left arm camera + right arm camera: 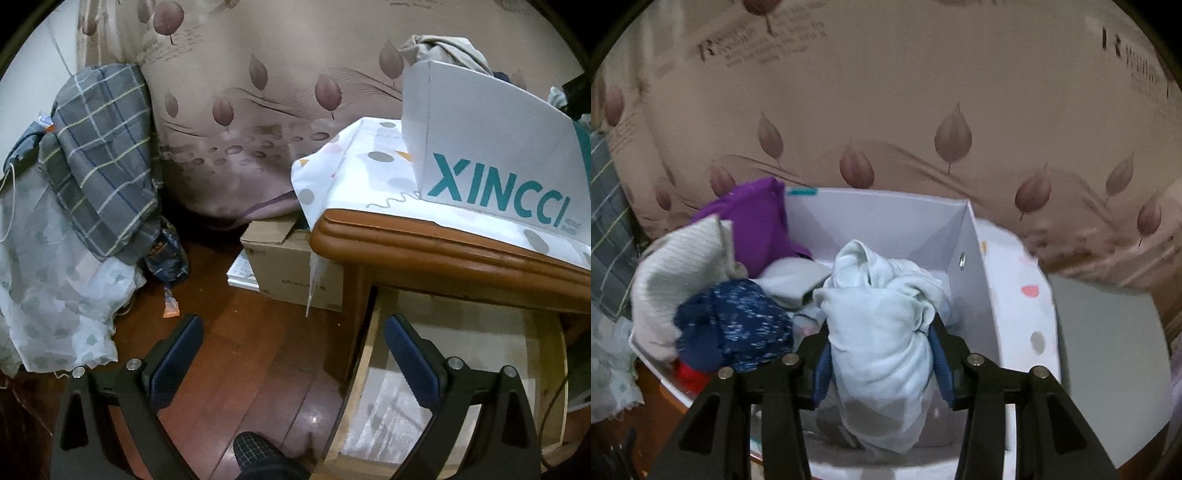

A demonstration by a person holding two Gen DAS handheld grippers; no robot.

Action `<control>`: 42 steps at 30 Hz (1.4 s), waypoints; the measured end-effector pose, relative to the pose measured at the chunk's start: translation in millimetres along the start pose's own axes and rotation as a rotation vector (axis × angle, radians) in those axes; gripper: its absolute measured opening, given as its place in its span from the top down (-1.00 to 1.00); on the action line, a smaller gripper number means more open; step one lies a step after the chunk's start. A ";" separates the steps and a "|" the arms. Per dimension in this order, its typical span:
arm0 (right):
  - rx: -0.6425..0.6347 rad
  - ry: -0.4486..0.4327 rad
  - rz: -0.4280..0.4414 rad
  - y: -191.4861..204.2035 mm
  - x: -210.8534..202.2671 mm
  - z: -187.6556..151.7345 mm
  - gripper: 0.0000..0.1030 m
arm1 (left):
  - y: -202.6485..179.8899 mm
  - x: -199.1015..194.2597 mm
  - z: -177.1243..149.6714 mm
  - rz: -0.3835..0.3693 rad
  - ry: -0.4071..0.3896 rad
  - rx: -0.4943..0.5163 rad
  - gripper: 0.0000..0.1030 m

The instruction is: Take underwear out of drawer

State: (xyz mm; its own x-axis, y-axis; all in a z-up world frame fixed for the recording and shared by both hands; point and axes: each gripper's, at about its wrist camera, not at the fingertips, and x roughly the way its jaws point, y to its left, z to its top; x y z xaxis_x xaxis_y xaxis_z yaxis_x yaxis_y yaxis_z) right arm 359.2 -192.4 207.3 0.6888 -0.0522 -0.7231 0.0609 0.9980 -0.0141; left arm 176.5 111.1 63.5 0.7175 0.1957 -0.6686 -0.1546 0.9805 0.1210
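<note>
While your right gripper (881, 354) was clamped on the pale blue garment (882, 325), its two blue pads (823, 369) stood partly apart, pressing the bunched cloth from either side. The bundle rose up between the fingers and hung below them too, so you carried the underwear rather than merely touching it. Just beyond the fingertips lay the white box (967, 236), and the garment was held over its open inside. To the left of the fingers, in that same box, sat a navy speckled piece (735, 325), a grey folded piece (794, 280), a whitish ribbed piece (679, 273) and a purple piece (757, 218); a scrap of red (689, 373) showed low at the left.

Your left gripper (293, 343) was spread wide with nothing between its fingers. Under its right finger and further right lay the open drawer (443, 369) of the wooden cabinet (424, 251), and the part of its bottom that showed was bare. Above the cabinet top, on a dotted cloth (351, 166), stood the box with the teal lettering (498, 195).

Judging by that, you were well along: one piece was out of the drawer and in your grip, several others seemingly already in the box. What remained, as far as I could tell, was to drop this piece in; whether anything stayed in the hidden part of the drawer could not be told.
</note>
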 end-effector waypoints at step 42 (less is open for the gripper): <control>-0.037 -0.211 -0.022 2.0 -150.2 -154.3 -0.62 | -11.9 -14.1 -18.9 -0.035 0.052 0.046 -0.90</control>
State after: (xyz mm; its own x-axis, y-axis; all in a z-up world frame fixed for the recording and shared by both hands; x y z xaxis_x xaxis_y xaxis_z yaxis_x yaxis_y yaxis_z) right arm 144.4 -177.2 209.3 0.8235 -0.0761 -0.5622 0.0536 0.9970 -0.0565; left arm 155.4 96.3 57.6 0.6853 0.1610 -0.7102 -0.0977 0.9868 0.1295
